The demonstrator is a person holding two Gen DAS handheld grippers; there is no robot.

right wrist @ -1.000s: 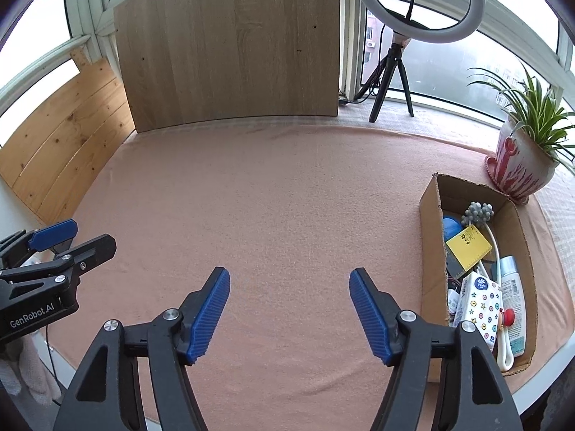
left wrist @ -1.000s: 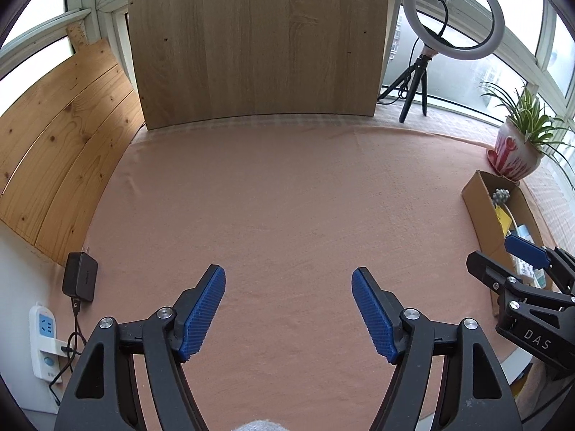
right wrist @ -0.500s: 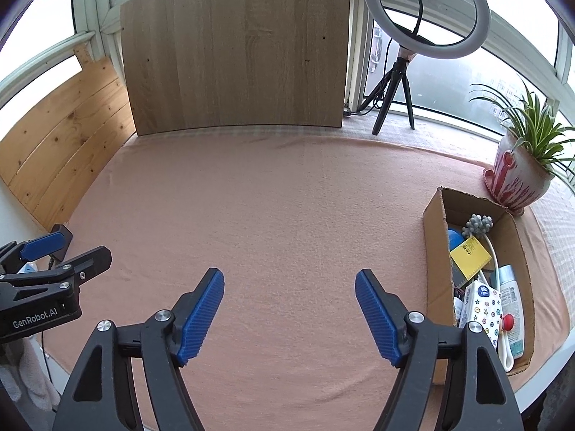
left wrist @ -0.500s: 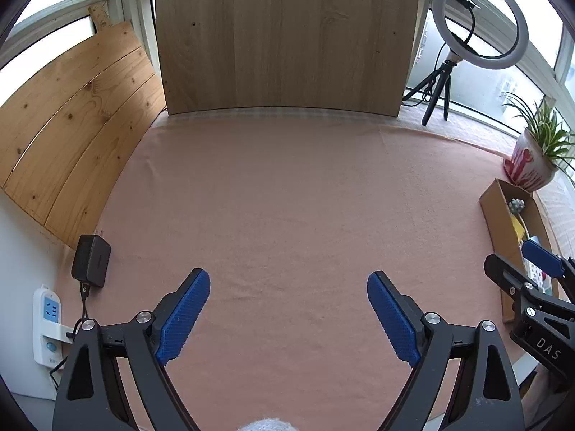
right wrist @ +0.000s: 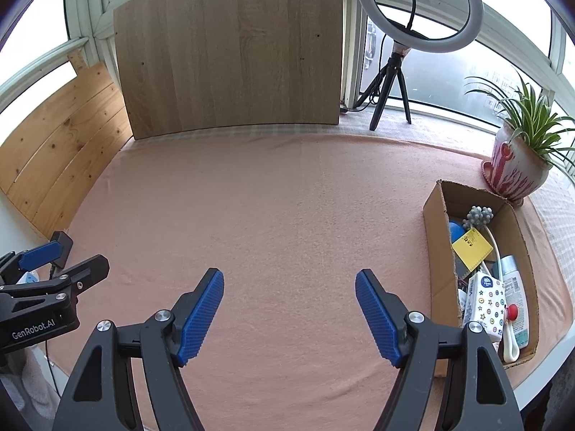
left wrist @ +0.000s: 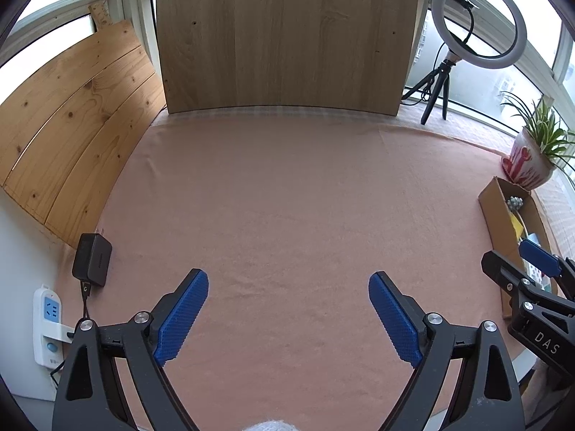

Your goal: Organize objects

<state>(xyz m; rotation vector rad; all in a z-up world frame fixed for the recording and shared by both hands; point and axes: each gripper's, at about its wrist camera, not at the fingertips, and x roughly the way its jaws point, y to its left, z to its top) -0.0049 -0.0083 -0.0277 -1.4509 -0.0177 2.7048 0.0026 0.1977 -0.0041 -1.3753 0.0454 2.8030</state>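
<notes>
A cardboard box [right wrist: 436, 251] stands at the table's right edge and holds several items: a yellow card [right wrist: 471, 249], a star-patterned tissue pack [right wrist: 485, 301], a white bottle [right wrist: 515, 294], a grey beaded thing [right wrist: 478, 215]. The box also shows in the left wrist view [left wrist: 497, 222]. My left gripper [left wrist: 288, 280] is open and empty over the pink cloth. My right gripper [right wrist: 289, 276] is open and empty, left of the box. Each gripper shows in the other's view: the right one [left wrist: 517, 262], the left one [right wrist: 64, 255].
A pink cloth [right wrist: 269, 215] covers the table. A wooden board [right wrist: 230, 54] leans at the back, pine planks [left wrist: 72, 125] at the left. A ring light on a tripod [right wrist: 417, 10] and a potted plant [right wrist: 517, 165] stand at the back right. A black adapter [left wrist: 91, 260] and power strip [left wrist: 48, 323] lie at the left edge.
Both grippers have pulled back and tilted up a little, so more of the back board shows. The left gripper's fingers have opened wider. Nothing on the table has moved.
</notes>
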